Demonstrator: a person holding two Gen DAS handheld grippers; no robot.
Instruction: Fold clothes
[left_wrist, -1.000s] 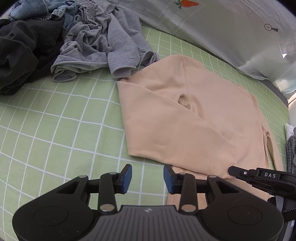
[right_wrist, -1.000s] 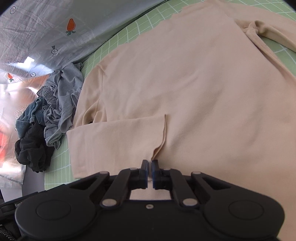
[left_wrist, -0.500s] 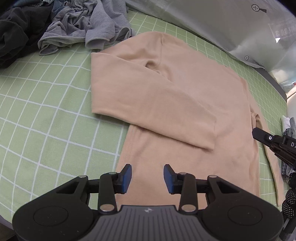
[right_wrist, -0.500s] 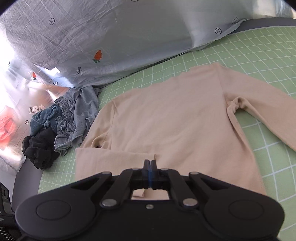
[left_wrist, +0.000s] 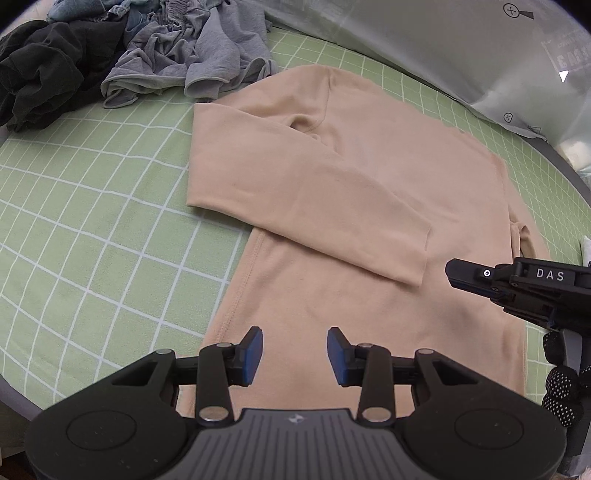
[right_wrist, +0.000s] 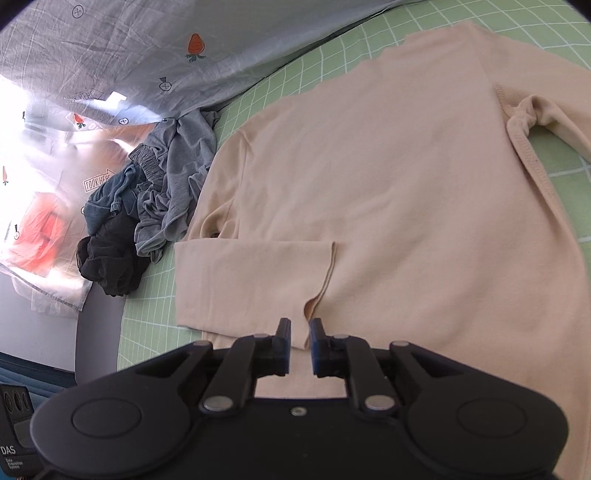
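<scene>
Blue pads on the right gripper (right_wrist: 298, 345) parted a crack, just been opening, cuff (right_wrist: 325, 284) lying right in front of them and no longer pinched. Left gripper (left_wrist: 294, 356) jaws spread wider, nothing between, hanging over the hem end of the shirt (left_wrist: 369, 192). Beige shirt spread flat on the green grid mat (left_wrist: 92, 206), one sleeve (left_wrist: 303, 206) already folded across the body, other sleeve (right_wrist: 554, 122) stretched out to the far side. Pile of grey and dark clothes (left_wrist: 129, 59) sitting off at the mat's corner, touching the shirt's shoulder.

Looks like first sleeve fold done and let go. Next up, probably: grab the second sleeve near its cuff, bring it across the same way, then take the hem up. Needs a clean pinch on one layer only, or the folded sleeve drags along.

Versus a second back: right jaws clamped on the cuff then, loose now; left gripper slid from the bare mat onto the shirt.
</scene>
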